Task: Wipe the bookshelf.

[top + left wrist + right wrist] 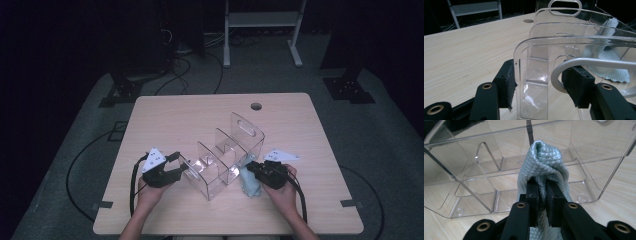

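Observation:
A clear plastic rack (225,150) with several upright dividers stands in the middle of the wooden table (175,115). My left gripper (179,162) meets its near-left end. In the left gripper view the jaws (539,85) straddle the corner of the rack's front wall (564,32), the left pad (510,82) pressed against its edge. My right gripper (251,169) is at the rack's right side, shut on a bunched pale blue-grey cloth (248,184). The cloth (544,157) rises from between the closed pads (542,192), right in front of the rack (474,157). Through the clear walls the cloth (611,55) shows again.
A round cable hole (256,106) sits near the table's far edge. Beyond the table stand a white frame (262,20) and dark stands, with cables on the grey floor (100,145). Bare tabletop lies left of the rack and behind it.

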`<state>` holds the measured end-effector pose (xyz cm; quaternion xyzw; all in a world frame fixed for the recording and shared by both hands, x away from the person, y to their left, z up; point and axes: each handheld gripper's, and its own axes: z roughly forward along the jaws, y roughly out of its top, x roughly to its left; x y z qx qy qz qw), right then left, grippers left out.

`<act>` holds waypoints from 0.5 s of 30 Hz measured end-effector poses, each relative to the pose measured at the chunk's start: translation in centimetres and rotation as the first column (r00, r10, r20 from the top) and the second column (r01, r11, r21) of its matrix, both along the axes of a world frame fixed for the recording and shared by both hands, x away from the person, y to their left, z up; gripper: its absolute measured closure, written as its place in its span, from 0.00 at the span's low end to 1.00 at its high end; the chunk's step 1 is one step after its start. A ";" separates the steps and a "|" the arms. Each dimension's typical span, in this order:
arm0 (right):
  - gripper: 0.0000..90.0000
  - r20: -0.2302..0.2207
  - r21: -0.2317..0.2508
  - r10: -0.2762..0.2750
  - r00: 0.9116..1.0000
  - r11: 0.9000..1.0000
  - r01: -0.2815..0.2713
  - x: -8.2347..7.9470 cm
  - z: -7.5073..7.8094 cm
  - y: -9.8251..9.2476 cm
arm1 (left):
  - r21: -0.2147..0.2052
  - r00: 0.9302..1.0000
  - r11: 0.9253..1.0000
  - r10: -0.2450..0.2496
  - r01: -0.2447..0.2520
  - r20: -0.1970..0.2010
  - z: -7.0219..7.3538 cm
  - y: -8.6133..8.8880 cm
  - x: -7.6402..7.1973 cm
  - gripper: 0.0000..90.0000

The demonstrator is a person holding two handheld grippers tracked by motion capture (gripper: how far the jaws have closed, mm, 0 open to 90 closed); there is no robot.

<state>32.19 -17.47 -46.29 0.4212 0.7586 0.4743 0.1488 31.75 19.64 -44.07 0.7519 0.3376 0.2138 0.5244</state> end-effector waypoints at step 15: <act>0.90 -0.018 -0.019 0.026 0.999 0.999 -0.026 0.1 -0.3 0.4 | 0.015 1.000 1.000 -0.003 0.003 0.007 0.1 0.0 -0.1 0.50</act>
